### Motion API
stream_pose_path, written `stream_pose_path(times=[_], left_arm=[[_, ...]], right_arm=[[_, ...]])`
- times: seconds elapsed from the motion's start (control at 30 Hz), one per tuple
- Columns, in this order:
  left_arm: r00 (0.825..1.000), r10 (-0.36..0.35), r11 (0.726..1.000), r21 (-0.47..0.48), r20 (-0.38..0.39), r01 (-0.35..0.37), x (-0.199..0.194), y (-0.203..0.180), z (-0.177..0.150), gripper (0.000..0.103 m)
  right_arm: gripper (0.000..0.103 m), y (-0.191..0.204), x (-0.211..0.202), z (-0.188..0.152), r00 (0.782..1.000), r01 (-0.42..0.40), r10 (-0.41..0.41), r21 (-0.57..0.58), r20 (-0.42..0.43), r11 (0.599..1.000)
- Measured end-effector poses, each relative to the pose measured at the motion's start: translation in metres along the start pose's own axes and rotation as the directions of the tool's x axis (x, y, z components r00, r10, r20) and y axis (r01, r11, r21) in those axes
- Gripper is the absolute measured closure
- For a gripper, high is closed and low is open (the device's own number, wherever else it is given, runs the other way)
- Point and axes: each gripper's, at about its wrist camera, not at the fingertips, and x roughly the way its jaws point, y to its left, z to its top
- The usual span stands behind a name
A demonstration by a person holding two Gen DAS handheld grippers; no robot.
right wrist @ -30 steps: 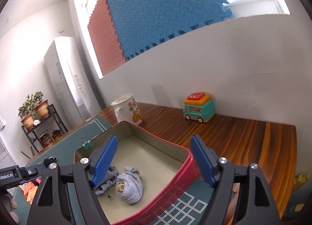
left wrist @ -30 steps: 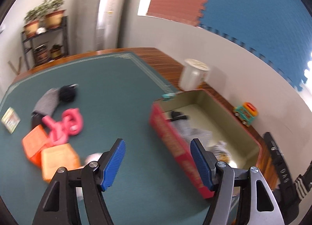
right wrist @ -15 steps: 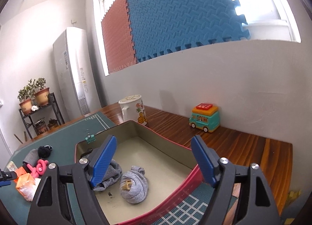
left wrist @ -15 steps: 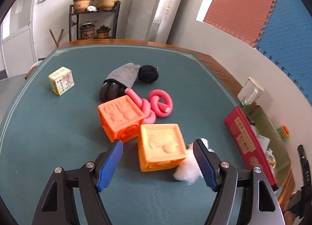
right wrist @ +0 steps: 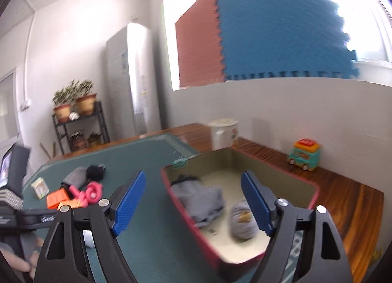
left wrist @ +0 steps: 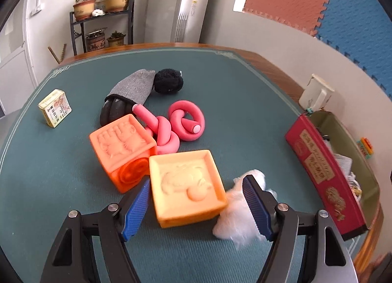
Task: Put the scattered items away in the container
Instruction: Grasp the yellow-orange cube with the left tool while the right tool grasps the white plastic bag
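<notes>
Left gripper (left wrist: 196,205) fingers are gaping wide, holding nothing, straddling the near yellow-orange block (left wrist: 186,186); the right finger (left wrist: 254,208) is sitting over the white fluff (left wrist: 236,223). Darker orange block (left wrist: 122,145) is touching it on the far left, pink foam twist (left wrist: 180,123) just beyond. Right gripper (right wrist: 192,203) fingers are also gaping wide, empty, hanging over the red container's (right wrist: 196,224) left wall; grey socks (right wrist: 201,201) are lying inside. Container is sitting at the table's (left wrist: 61,185) right edge.

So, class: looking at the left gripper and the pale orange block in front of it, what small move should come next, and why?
Probably ease the left gripper forward and down, then close on the pale orange block: its jaws are open, the block sits between the fingertips, and the red container waits to the right.
</notes>
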Motion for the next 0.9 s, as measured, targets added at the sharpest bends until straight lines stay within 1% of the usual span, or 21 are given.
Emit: stream_pose_path(times=[0.1, 0.13, 0.17, 0.2, 0.27, 0.3, 0.33, 0.4, 0.47, 0.5, 0.53, 0.63, 0.7, 0.73, 0.8, 0.9], left_arm=[[1.000, 0.016, 1.000, -0.009, 0.001, -0.016, 0.008, 0.008, -0.001, 0.029], [1.000, 0.012, 1.000, -0.021, -0.004, -0.012, 0.010, 0.013, -0.002, 0.031], [1.000, 0.007, 1.000, -0.030, -0.008, -0.007, 0.011, 0.018, -0.003, 0.039], [1.000, 0.002, 0.999, -0.032, -0.010, -0.003, 0.011, 0.021, -0.004, 0.042], [1.000, -0.006, 0.999, -0.034, -0.011, 0.006, 0.010, 0.027, -0.005, 0.047], [1.000, -0.005, 0.999, -0.035, -0.008, 0.005, 0.007, 0.030, -0.007, 0.048], [1.000, -0.004, 0.999, -0.036, -0.005, 0.004, 0.003, 0.034, -0.008, 0.048], [1.000, -0.003, 0.999, -0.037, 0.002, 0.003, -0.003, 0.040, -0.011, 0.048], [1.000, -0.001, 0.999, -0.039, 0.008, 0.001, -0.009, 0.047, -0.014, 0.048], [1.000, 0.000, 0.999, -0.040, 0.012, 0.001, -0.012, 0.051, -0.016, 0.048], [1.000, 0.001, 0.999, -0.041, 0.015, 0.000, -0.015, 0.054, -0.017, 0.048], [1.000, 0.003, 0.999, -0.043, 0.025, -0.002, -0.024, 0.064, -0.022, 0.048], [0.999, 0.010, 0.999, -0.045, 0.044, -0.008, -0.033, 0.071, -0.023, 0.048], [0.998, 0.014, 0.999, -0.048, 0.055, -0.011, -0.037, 0.074, -0.023, 0.048], [0.997, 0.021, 0.998, -0.053, 0.076, -0.017, -0.045, 0.080, -0.023, 0.048], [0.996, 0.023, 0.998, -0.066, 0.086, -0.018, -0.051, 0.087, -0.023, 0.048]], right_arm=[[0.020, 0.007, 0.007, -0.007, 0.999, -0.023, 0.023, -0.008, -0.048, 1.000], [0.020, 0.008, 0.008, -0.009, 0.998, -0.026, 0.025, -0.011, -0.052, 1.000], [0.020, 0.010, 0.009, -0.010, 0.998, -0.030, 0.029, -0.018, -0.056, 0.999], [0.020, 0.012, 0.011, -0.011, 0.997, -0.036, 0.035, -0.026, -0.062, 0.999], [0.020, 0.018, 0.016, -0.014, 0.993, -0.074, 0.070, -0.037, -0.096, 0.997], [0.020, 0.022, 0.020, -0.016, 0.986, -0.110, 0.105, -0.035, -0.128, 0.993], [0.020, 0.026, 0.025, -0.017, 0.974, -0.155, 0.149, -0.025, -0.169, 0.988], [0.020, 0.036, 0.036, -0.019, 0.939, -0.239, 0.232, 0.003, -0.253, 0.971], [0.020, 0.048, 0.048, -0.020, 0.888, -0.319, 0.316, 0.047, -0.333, 0.947], [0.020, 0.055, 0.055, -0.022, 0.862, -0.346, 0.348, 0.073, -0.370, 0.935], [0.020, 0.061, 0.061, -0.023, 0.841, -0.357, 0.363, 0.093, -0.400, 0.929], [0.020, 0.072, 0.079, -0.027, 0.803, -0.351, 0.380, 0.150, -0.459, 0.924], [0.020, 0.077, 0.089, -0.029, 0.781, -0.348, 0.395, 0.188, -0.484, 0.918], [0.020, 0.081, 0.091, -0.030, 0.776, -0.348, 0.399, 0.196, -0.489, 0.917], [0.020, 0.091, 0.094, -0.032, 0.771, -0.352, 0.395, 0.183, -0.499, 0.918], [0.020, 0.108, 0.099, -0.038, 0.764, -0.358, 0.383, 0.152, -0.520, 0.921]])
